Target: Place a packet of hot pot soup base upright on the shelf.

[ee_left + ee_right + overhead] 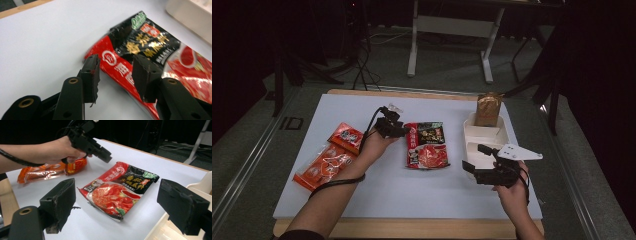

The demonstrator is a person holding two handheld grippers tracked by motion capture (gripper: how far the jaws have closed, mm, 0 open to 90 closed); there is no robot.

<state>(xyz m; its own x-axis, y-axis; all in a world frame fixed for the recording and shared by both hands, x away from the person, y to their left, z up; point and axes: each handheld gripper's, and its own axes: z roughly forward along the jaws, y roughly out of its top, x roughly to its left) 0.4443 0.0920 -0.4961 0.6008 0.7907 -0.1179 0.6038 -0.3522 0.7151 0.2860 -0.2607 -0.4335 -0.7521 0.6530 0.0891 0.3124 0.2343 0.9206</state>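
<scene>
A red and black sauce packet (426, 145) lies flat in the middle of the white table. My left gripper (404, 131) hovers at the packet's upper left corner. In the left gripper view its jaws (115, 67) stand apart over the packet's red edge (120, 71), and the pads do not press on it. From the right gripper view, the left gripper (105, 157) hangs just above the packet (117, 187). My right gripper (474, 157) is open beside the white tray, with nothing between its wide pads (62, 197).
A white compartment tray (502, 136) stands at the right with a brown pouch (488, 109) upright in its far end. Orange snack packets (329, 157) lie at the left. The wooden table edge (412, 227) runs along the front.
</scene>
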